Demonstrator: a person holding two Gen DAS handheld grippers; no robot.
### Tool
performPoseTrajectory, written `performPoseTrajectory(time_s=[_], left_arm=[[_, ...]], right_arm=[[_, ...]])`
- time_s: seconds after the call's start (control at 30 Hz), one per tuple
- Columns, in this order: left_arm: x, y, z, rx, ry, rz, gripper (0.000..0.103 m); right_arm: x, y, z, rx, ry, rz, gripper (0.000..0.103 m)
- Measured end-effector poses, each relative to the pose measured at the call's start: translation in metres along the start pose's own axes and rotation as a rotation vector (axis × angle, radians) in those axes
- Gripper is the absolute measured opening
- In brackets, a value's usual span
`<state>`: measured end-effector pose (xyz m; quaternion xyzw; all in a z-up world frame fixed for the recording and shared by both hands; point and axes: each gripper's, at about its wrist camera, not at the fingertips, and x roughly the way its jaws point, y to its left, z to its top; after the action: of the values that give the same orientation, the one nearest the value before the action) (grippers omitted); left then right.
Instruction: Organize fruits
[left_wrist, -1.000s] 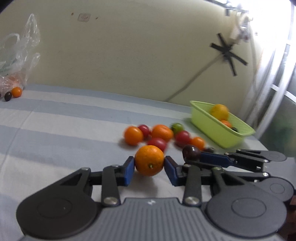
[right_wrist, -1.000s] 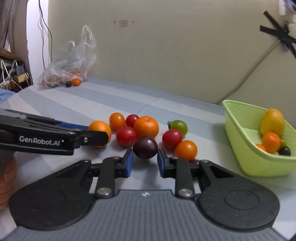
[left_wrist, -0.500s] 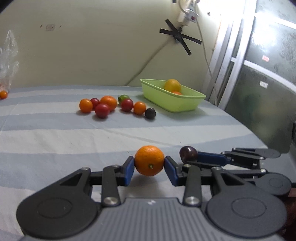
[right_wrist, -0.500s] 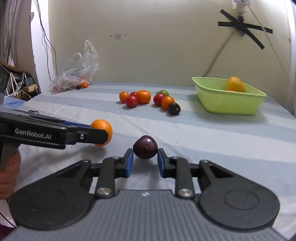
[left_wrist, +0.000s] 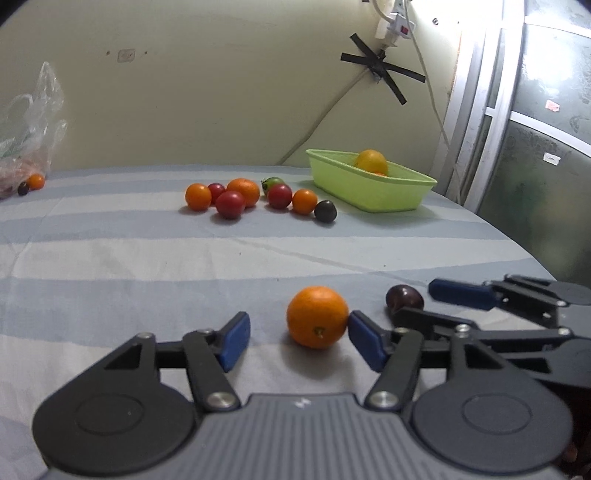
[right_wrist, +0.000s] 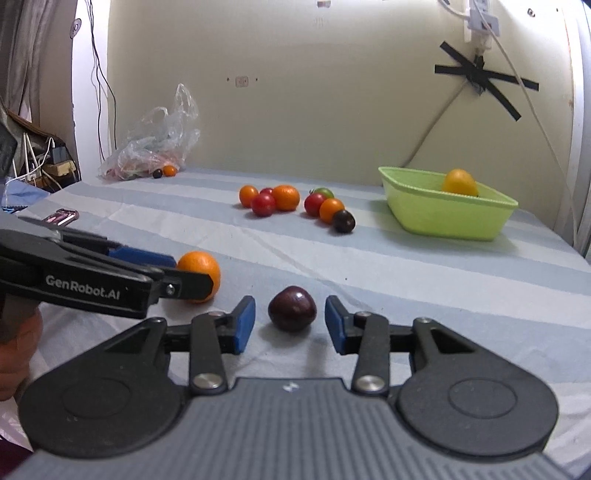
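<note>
**Left wrist and right wrist: both grippers letting go of fruit on the striped cloth**

Left wrist view: the left gripper (left_wrist: 295, 334) points down at the striped cloth (left_wrist: 110, 266), its jaws opening. An orange (left_wrist: 317, 317) sits on the cloth between the blue pads (left_wrist: 232, 338); the pad on the picture's right touches the fruit, the other stands clear of it, so the fingers are spread and no longer pinch. Just beside it to the right lies a dark plum (left_wrist: 404, 298), with the right gripper (left_wrist: 424, 301) reaching in from the right edge, one blue finger beyond the plum and one black finger in front of it. Farther back a cluster of loose fruits (left_wrist: 258, 197), orange, red, green and one dark, lies on the cloth near a green basket (left_wrist: 369, 188) that holds a yellow fruit (left_wrist: 371, 162). A clear plastic bag (left_wrist: 29, 133) lies at the far left by the wall, two small fruits beside it.

Right wrist view: the right gripper (right_wrist: 290, 321) has its jaws opening too; the plum (right_wrist: 292, 308) rests on the cloth (right_wrist: 424, 266) between the spread pads, with a gap on each side. To the left the left gripper (right_wrist: 184, 275) comes in from the picture's edge, its fingertips on either side of the orange (right_wrist: 201, 271). A hand (right_wrist: 16, 350) shows at the left edge below that tool. The fruit cluster (right_wrist: 295, 203), the basket (right_wrist: 443, 214) and the bag (right_wrist: 159, 147) lie well behind
</note>
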<state>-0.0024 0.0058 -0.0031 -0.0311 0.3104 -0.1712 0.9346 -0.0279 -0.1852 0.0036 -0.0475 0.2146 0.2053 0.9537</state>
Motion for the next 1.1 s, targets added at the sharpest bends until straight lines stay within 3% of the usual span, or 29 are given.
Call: performPoseTrajectory(time_s=[0.23, 1.1], left_arm=[[-0.0017, -0.0033, -0.0014, 0.012, -0.007, 0.016, 0.064], [-0.0014, -0.0056, -0.0018, 0.019, -0.006, 0.018, 0.063]], right_arm=[[-0.0033, -0.0006, -0.0006, 0.005, -0.03, 0.006, 0.052], [-0.0002, -0.0009, 0.0007, 0.007, -0.014, 0.012, 0.052]])
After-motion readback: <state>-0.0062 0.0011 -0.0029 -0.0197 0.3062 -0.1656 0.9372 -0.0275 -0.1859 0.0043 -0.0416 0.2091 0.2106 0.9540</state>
